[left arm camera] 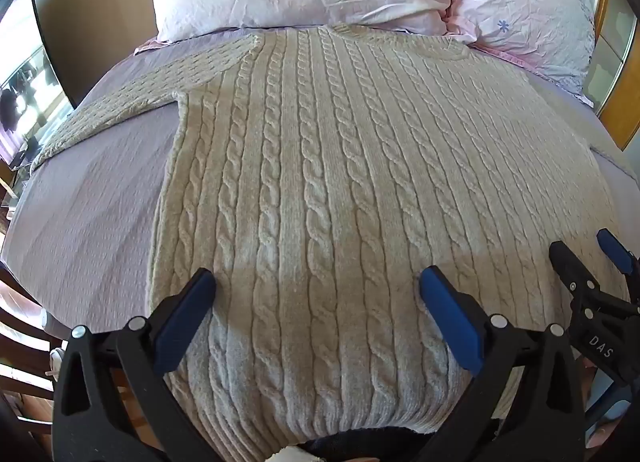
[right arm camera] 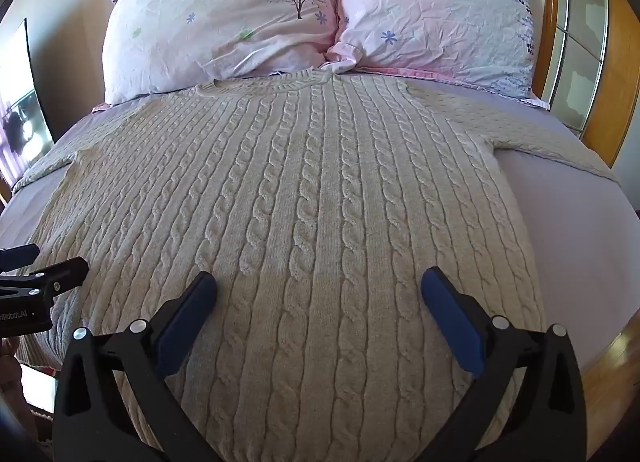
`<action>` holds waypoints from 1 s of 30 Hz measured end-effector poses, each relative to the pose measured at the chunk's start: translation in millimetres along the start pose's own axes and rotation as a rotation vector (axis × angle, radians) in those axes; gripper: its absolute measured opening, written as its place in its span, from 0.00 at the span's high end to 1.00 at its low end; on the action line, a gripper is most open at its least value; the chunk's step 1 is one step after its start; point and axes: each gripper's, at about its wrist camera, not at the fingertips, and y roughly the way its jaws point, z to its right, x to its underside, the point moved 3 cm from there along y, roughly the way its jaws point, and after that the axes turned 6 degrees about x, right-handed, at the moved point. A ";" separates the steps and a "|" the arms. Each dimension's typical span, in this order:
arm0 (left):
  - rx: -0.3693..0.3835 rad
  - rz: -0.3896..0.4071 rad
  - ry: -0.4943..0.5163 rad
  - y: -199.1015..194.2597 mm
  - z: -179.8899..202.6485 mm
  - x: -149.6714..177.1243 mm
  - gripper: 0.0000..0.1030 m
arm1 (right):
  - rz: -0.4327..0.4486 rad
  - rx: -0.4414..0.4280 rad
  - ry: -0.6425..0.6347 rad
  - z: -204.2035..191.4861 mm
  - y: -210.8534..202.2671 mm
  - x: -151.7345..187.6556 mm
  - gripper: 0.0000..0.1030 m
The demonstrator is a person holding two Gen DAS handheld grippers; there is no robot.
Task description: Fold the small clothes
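A cream cable-knit sweater [left arm camera: 320,166] lies spread flat on the bed, collar toward the pillows, hem toward me. It also shows in the right wrist view [right arm camera: 304,202]. Its left sleeve [left arm camera: 120,102] stretches out to the left, its right sleeve [right arm camera: 540,134] to the right. My left gripper [left arm camera: 318,282] is open and empty above the sweater's lower left part. My right gripper [right arm camera: 320,282] is open and empty above the lower right part. The right gripper also shows at the right edge of the left wrist view [left arm camera: 592,250], and the left gripper at the left edge of the right wrist view [right arm camera: 40,262].
A lilac sheet [left arm camera: 88,198] covers the bed. Two pink floral pillows [right arm camera: 224,22] [right arm camera: 436,14] lie at the head. A wooden headboard with glass panels [right arm camera: 580,42] stands at the right. A dark screen [left arm camera: 24,102] stands at the left.
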 end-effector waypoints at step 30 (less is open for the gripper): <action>0.000 0.011 0.000 -0.5 0.0 -0.2 0.02 | 0.005 0.001 -0.001 0.2 -1.1 -0.3 0.01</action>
